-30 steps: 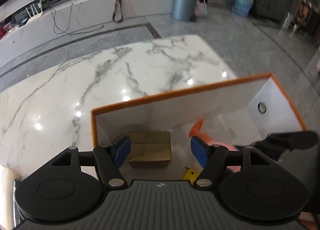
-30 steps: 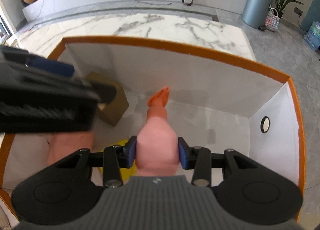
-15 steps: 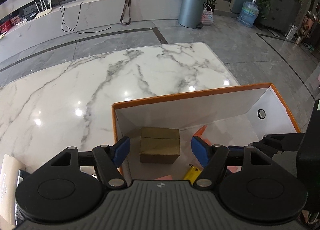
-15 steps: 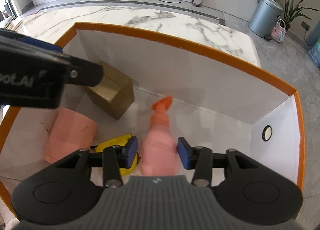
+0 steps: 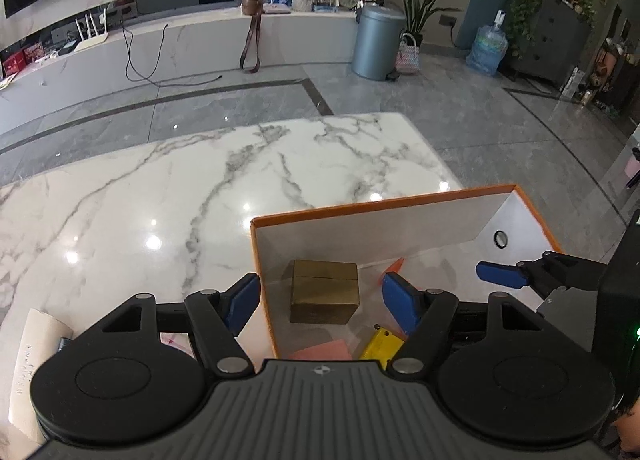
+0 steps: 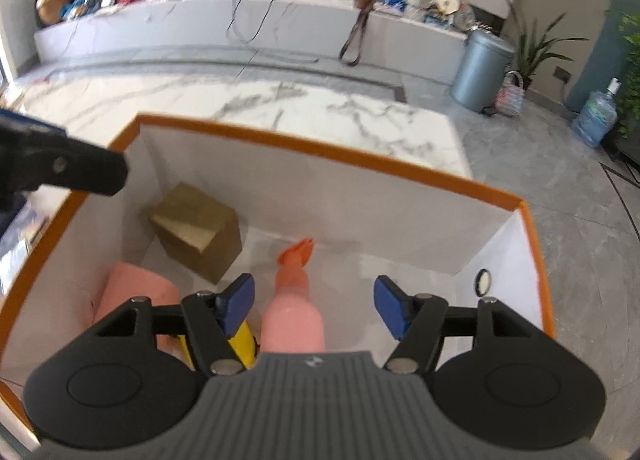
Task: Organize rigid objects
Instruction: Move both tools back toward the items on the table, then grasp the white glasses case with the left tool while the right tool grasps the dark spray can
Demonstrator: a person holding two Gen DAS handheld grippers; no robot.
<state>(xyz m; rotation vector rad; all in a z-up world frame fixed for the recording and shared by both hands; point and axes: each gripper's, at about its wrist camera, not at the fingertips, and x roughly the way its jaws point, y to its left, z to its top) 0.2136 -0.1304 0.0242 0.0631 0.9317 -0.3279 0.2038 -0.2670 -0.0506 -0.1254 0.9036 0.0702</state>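
The right gripper (image 6: pixel 314 302) has just opened its fingers, freeing the pink bottle (image 6: pixel 294 316) lying between them in the box (image 6: pixel 360 158) beside a gold carton (image 6: pixel 198 234). The left gripper (image 5: pixel 320 298) gapes empty.

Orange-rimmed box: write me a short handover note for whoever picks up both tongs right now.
Right tongs: open, jaws just opened; the pink spray bottle lies between them, pads clear of it.
Left tongs: open, nothing between the pads, above the box's left wall.
In the orange-rimmed box: spray bottle, gold box, pink roll, yellow item.
Done: bottle released into the box.
Left: papers lie on the marble table outside the box; whether any rigid items remain is not visible.
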